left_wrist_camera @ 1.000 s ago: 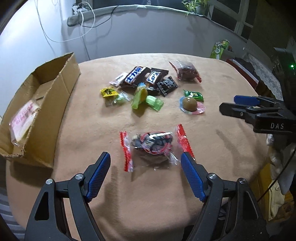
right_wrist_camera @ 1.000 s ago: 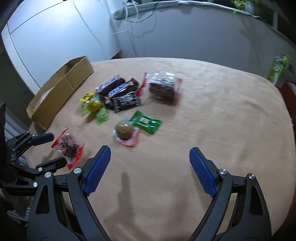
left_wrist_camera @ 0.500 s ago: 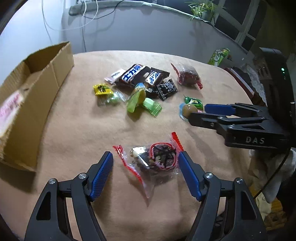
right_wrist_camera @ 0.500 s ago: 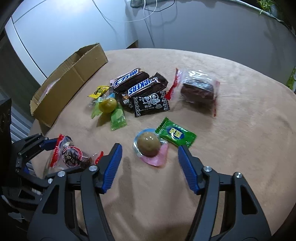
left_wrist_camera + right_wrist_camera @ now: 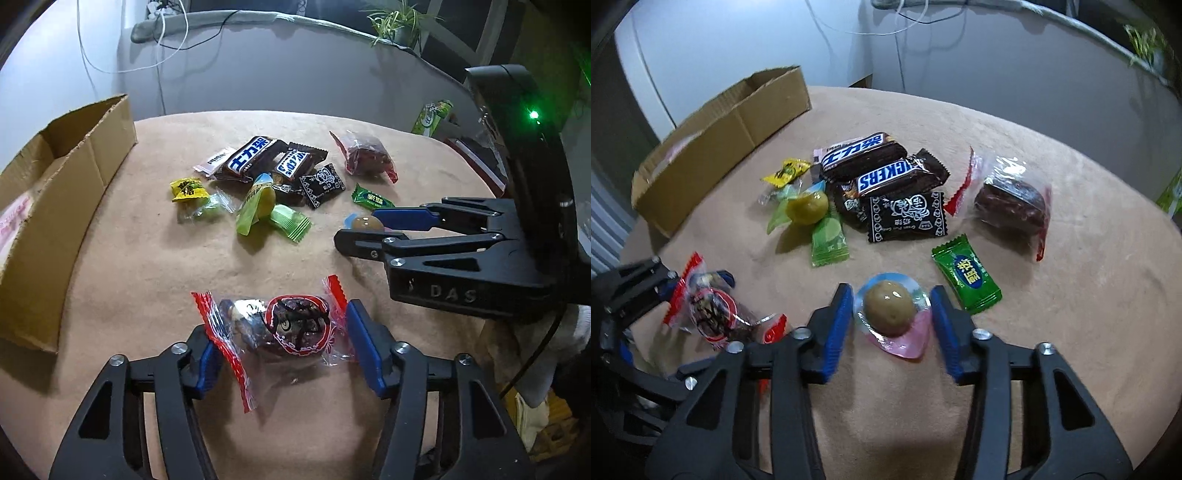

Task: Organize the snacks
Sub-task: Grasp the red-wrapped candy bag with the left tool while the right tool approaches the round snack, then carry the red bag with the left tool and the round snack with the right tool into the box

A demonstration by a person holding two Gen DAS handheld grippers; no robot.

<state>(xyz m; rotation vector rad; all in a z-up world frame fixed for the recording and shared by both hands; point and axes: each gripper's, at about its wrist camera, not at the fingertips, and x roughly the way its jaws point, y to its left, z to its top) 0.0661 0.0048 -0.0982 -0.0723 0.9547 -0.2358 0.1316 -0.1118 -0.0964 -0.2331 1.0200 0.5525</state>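
**Both jaws closing on a snack each: finish the grips before lifting**

Cardboard box (image 5: 55, 206) sits far left on the desk (image 5: 147, 266), open top, something pink already inside. Likely drop target for both picks.

Left gripper (image 5: 280, 350): jaws have just been closing, now straddling the red-edged clear packet (image 5: 284, 328) of dark snacks. Left pad is at the wrapper's crimped end, right pad just beside the other end; contact on the contents isn't evident, so I read the jaws as still apart around it, not clamped. Advice: clamp on the bulky middle, not the crinkly ends, or the film will slip out on lift.

Middle of the desk: loose pile of chocolate bars (image 5: 882, 166), a black sachet (image 5: 908, 218), green and yellow candies. Untouched, well apart from both grippers.

Right gripper (image 5: 892, 317): jaws have just been closing here too, with the round brown candy (image 5: 888, 308) in its clear-and-pink wrapper between them. Pads are at the wrapper's rim, a sliver of gap left beside the ball; not clamped yet. Advice: centre on the ball and squeeze gently, since it's round and can pop forward. Green candy packet (image 5: 966, 273) lies just beside the right pad; keep clear so it isn't dragged.

Sequence risk: the two grippers sit near each other, so lift one at a time toward the box.
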